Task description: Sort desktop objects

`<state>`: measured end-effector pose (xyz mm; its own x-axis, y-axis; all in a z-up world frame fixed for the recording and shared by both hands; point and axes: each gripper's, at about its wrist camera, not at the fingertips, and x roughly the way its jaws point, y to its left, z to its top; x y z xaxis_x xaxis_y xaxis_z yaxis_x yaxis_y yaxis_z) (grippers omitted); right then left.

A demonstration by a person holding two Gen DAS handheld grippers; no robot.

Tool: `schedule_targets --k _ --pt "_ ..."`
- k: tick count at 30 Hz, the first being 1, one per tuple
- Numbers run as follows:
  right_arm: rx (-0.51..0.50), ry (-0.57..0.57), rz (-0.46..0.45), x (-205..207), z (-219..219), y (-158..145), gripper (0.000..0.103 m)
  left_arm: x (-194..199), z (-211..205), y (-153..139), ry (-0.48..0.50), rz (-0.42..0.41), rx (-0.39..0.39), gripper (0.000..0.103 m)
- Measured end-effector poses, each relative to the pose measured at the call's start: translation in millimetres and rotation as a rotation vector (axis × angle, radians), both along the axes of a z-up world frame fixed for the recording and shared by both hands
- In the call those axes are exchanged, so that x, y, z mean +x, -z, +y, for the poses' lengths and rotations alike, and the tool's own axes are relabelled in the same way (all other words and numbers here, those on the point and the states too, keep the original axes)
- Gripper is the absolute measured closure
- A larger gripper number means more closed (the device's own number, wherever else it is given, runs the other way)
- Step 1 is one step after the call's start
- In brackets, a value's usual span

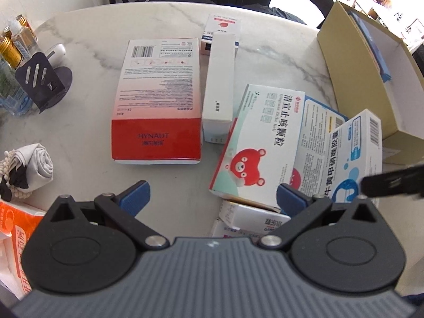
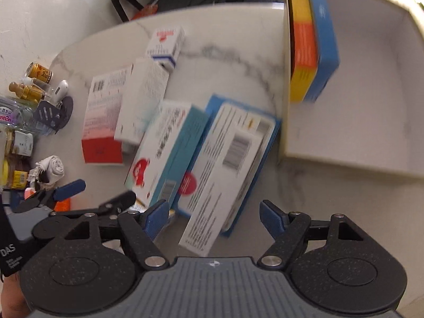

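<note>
Several medicine boxes lie on the marble table (image 1: 79,137). A red-and-white box (image 1: 156,100) (image 2: 106,116) lies beside a long white box (image 1: 218,79) (image 2: 143,100). A box with a red bear (image 1: 259,143) (image 2: 164,153) leans on the pile. The barcode box (image 1: 352,156) (image 2: 228,164) lies on top at the right. My left gripper (image 1: 212,198) hovers open over the bear box's near corner, holding nothing. My right gripper (image 2: 214,218) is open above the barcode box, its pads apart from it. One of its fingers (image 1: 392,182) shows blurred in the left wrist view.
An open cardboard box (image 1: 341,61) (image 2: 357,122) at the right holds an upright yellow-orange box (image 2: 302,53) and a blue box (image 2: 323,53). Bottles (image 1: 13,47), a black stand (image 1: 39,76), a rolled grey cloth (image 1: 42,164) and an orange pack (image 1: 18,228) crowd the left edge.
</note>
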<state>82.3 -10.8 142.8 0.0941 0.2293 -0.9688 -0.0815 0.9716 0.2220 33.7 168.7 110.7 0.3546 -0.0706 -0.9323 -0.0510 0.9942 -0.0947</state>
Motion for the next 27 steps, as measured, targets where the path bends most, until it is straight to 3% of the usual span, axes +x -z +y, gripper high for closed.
schedule_targets --k 7,13,21,23,27 --pt "0.057 -0.056 -0.049 15 33 36 0.027 -8 4 -4 -0.006 -0.006 -0.003 0.0" --pt "0.07 -0.088 -0.111 42 66 42 0.027 -14 6 -4 -0.024 -0.005 -0.004 0.0" --pt "0.186 -0.129 -0.141 75 88 43 0.027 -16 -1 -10 -0.006 -0.02 -0.006 0.0" --pt "0.19 -0.141 -0.187 70 81 33 0.027 -19 -8 -13 0.021 -0.032 -0.018 0.0" --pt "0.055 -0.152 -0.252 50 60 19 0.026 -22 -22 -18 0.09 -0.045 -0.056 0.0"
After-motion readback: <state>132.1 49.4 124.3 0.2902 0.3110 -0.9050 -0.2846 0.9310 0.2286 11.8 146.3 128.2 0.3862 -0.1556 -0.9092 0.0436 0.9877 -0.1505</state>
